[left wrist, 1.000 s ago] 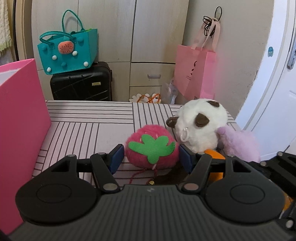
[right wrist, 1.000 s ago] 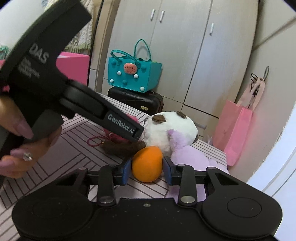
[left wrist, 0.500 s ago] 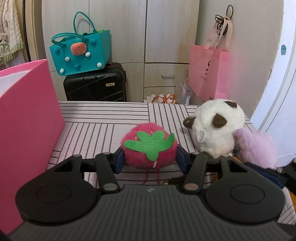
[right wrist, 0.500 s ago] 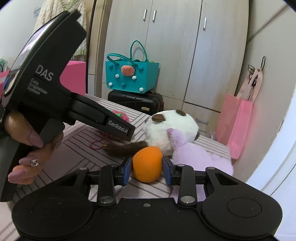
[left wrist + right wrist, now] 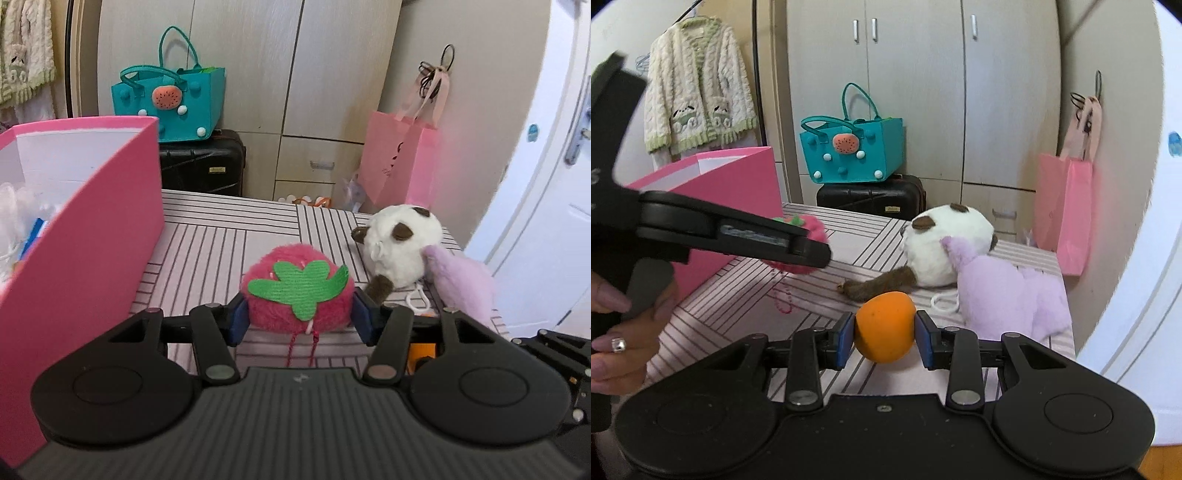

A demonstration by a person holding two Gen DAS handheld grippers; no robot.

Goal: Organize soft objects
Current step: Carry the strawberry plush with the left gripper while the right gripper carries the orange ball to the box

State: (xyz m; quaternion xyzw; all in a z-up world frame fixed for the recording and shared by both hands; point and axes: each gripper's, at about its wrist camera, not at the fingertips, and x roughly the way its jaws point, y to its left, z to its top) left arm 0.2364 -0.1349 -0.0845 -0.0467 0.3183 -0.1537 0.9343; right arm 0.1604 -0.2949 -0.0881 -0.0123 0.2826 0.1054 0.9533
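Pink strawberry plush point(image 5: 297, 291) pinched in left hand-held gripper point(image 5: 297, 319)
Pink box point(image 5: 92, 221) lies at frame left, nearer this hand; right hand-held gripper point(image 5: 884, 338) pinches orange ball point(image 5: 885, 325).

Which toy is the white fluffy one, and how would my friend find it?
Start at the striped table; on its far right side, away from the tall pink box, two plush toys lie together. The round white plush with brown ears lies nearer the wardrobe, touching the lilac plush. It alone is white, with brown ears and a brown furry limb.
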